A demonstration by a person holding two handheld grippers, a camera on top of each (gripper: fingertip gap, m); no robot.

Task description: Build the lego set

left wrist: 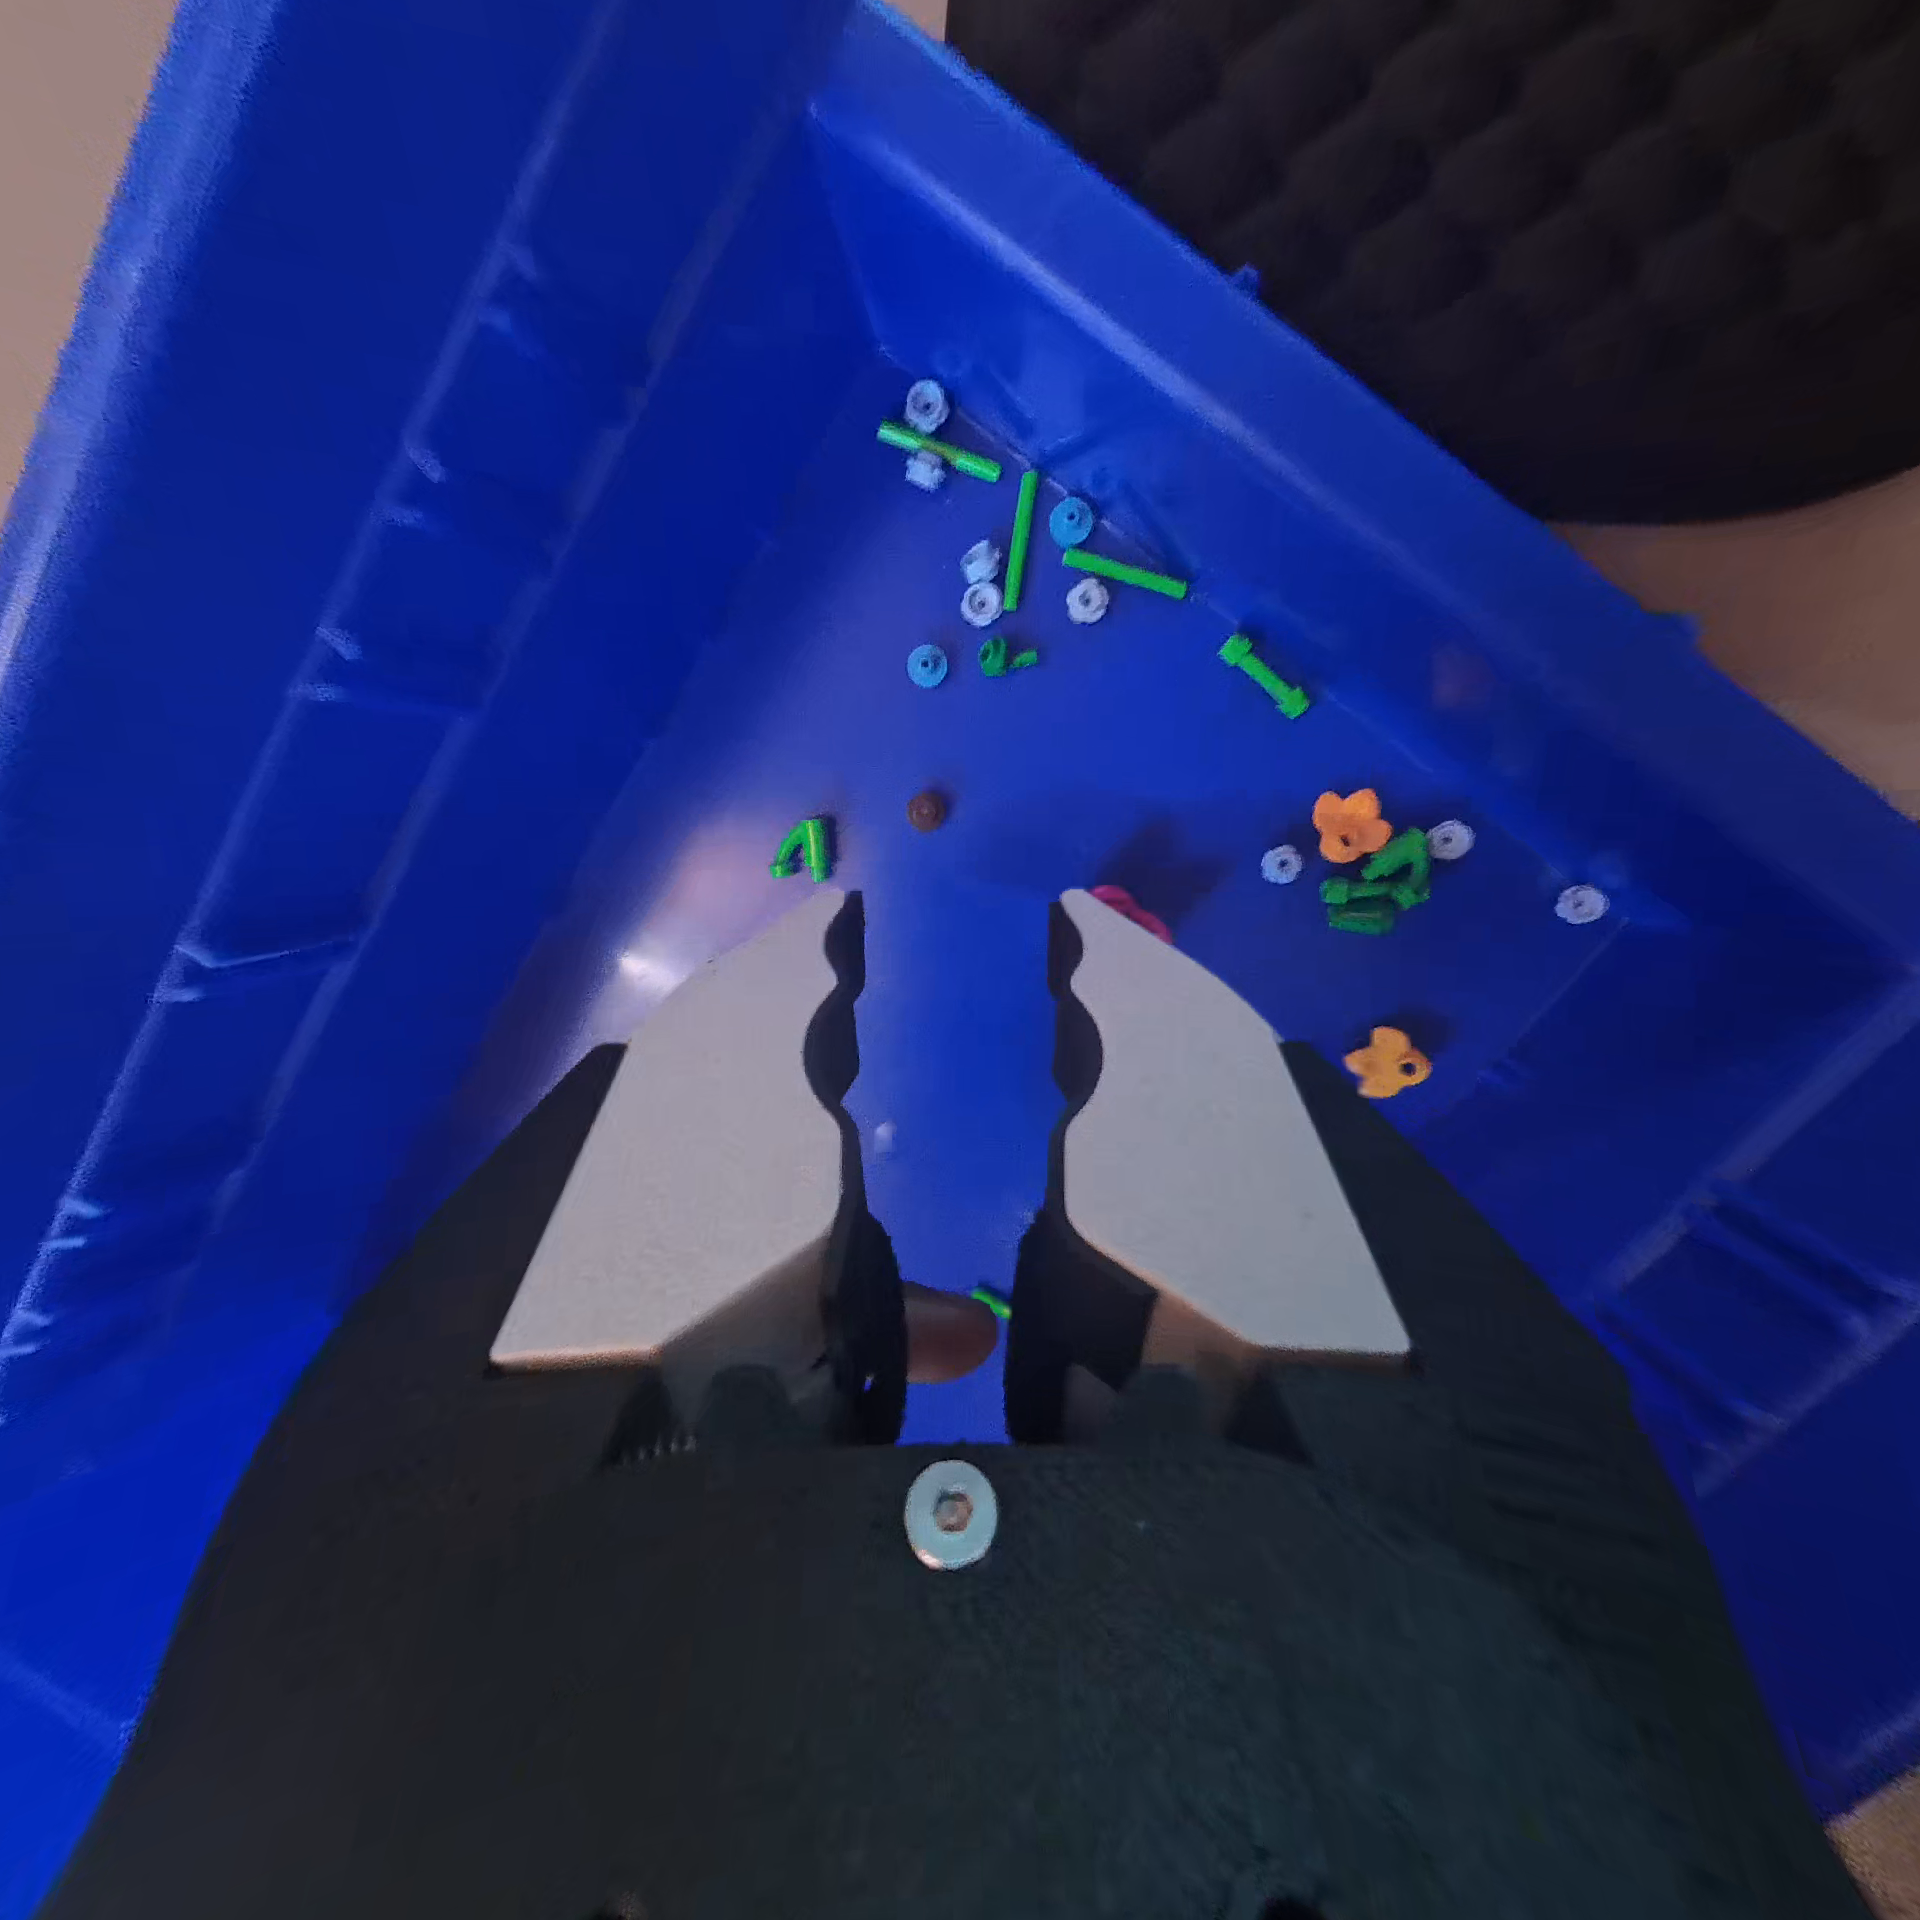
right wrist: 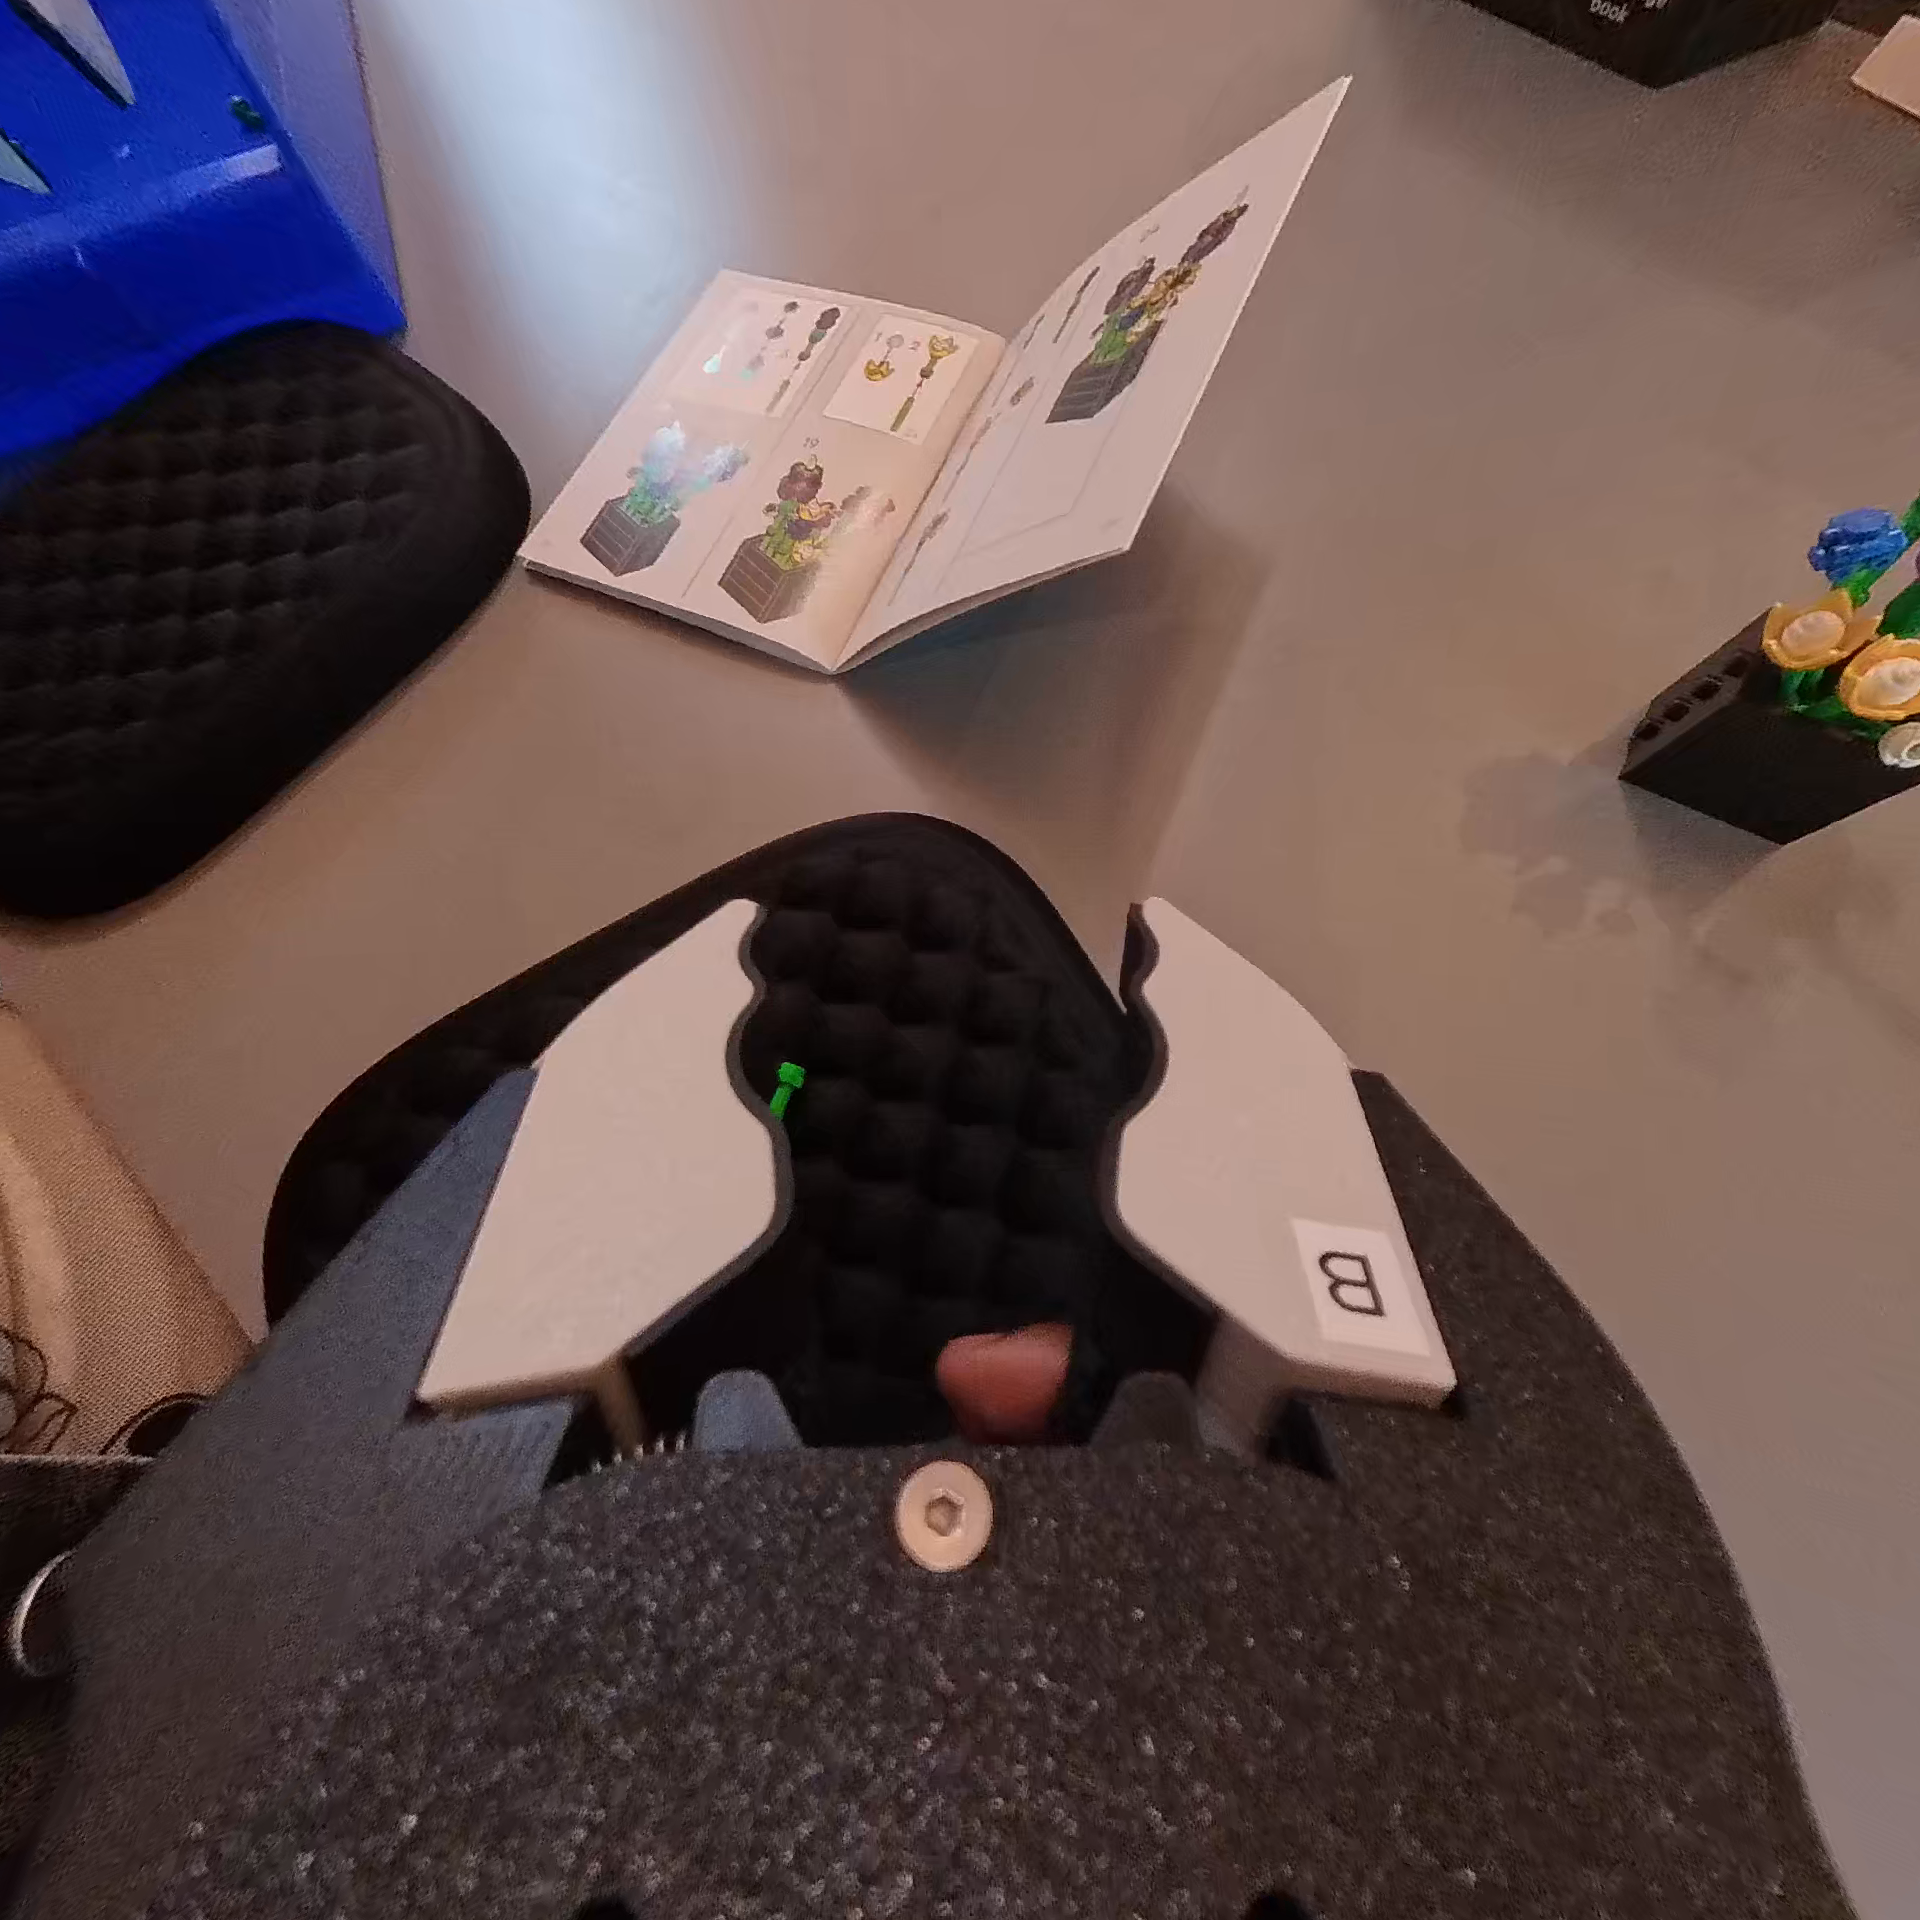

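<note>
grey tabletop (right wrist: pixel 1403 520), matte, soft light glare toward the far left. no wider room visible, just the surface.

right gripper (right wrist: pixel 940 935) hangs over a black dimpled pad (right wrist: pixel 935 1039) near the front edge, jaws spread wide, nothing between them. a small green stem piece (right wrist: pixel 787 1088) lies on that pad just beside the left finger's inner edge; can't tell if it touches the finger.

second black dimpled pad (right wrist: pixel 208 603) sits at the left, and the blue bin (right wrist: pixel 156 229) overlaps its far edge. open instruction booklet (right wrist: pixel 831 457) lies mid-tabletop, right page lifted. partly built flower model (right wrist: pixel 1808 686) on a black base at the right edge, cropped: yellow and blue blooms, green stems. dark box at the far right corner, mostly out of frame.

left gripper (left wrist: pixel 956 904) is down inside the blue bin (left wrist: pixel 416 623), jaws parted with a gap, holding nothing. loose pieces are scattered on the bin floor ahead of it: green rods (left wrist: pixel 1018 540), pale round studs (left wrist: pixel 982 603), blue studs (left wrist: pixel 926 665), a brown stud (left wrist: pixel 926 810), two orange flowers (left wrist: pixel 1349 824), dark green leaf bits (left wrist: pixel 1371 894). a pink piece (left wrist: pixel 1117 900) is half hidden behind the right fingertip. bin walls block everything to the left.
</note>
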